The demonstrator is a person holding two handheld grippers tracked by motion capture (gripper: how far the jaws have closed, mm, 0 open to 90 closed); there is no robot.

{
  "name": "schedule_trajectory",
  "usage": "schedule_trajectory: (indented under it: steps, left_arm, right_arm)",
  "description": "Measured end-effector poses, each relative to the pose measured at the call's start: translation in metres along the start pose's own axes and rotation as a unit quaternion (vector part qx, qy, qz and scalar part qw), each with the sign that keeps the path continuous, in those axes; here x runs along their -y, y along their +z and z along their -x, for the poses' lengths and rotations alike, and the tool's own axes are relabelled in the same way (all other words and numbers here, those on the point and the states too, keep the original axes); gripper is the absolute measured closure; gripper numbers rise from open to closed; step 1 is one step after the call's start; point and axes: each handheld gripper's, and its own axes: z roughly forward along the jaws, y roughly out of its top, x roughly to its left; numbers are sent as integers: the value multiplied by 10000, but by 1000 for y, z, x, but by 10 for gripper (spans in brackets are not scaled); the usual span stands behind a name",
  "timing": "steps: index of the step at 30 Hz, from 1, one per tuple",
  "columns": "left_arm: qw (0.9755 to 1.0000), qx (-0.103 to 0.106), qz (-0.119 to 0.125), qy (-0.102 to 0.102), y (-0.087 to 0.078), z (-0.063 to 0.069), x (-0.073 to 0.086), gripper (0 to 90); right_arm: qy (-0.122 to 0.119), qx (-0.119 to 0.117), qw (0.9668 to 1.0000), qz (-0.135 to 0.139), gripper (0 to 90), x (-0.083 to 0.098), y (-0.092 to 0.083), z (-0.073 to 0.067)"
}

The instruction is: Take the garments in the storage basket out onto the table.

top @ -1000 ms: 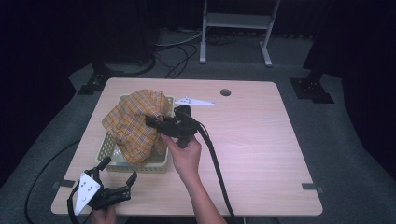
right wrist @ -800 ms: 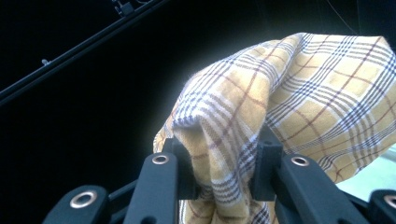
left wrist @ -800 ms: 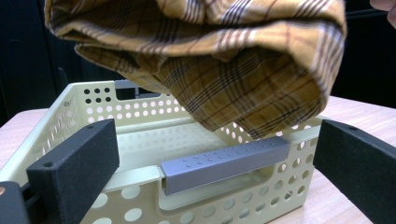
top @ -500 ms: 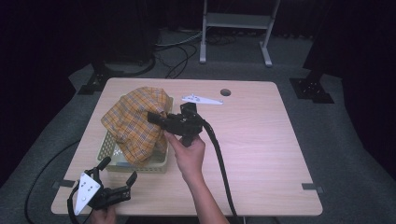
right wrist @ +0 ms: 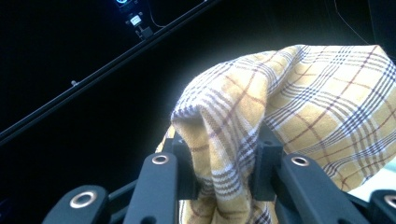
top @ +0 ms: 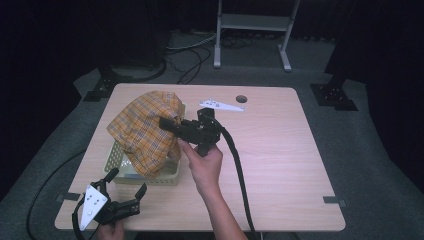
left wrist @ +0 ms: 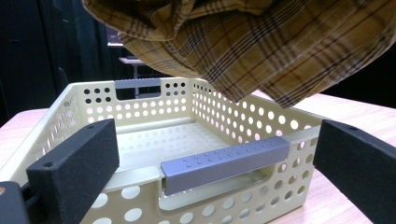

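Between the black right gripper (right wrist: 219, 186) jaws, a bunched fold of yellow plaid cotton cloth (top: 145, 132) sits clamped, hanging over the cream perforated plastic basket (top: 120, 160). Left gripper (left wrist: 205, 182) gapes empty at the basket's near handle. Best lowered slowly, centred, so hems clear the rim.

No words, labels, brands or numbers can be read on the checked cloth (top: 145, 135), the perforated basket (left wrist: 154, 126) or the wooden table (top: 280, 150).
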Motion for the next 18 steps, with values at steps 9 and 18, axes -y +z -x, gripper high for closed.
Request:
schedule_trajectory:
  steps: [9,18]
  left_arm:
    - [10000,-26,-8,3,0,0,0,1]
    - [10000,-26,-6,1,0,0,0,1]
  right_arm:
    - [3,-23,10000,91,691,-5,-10,-2]
    - [16,-33,9998,171,691,-10,-22,-4]
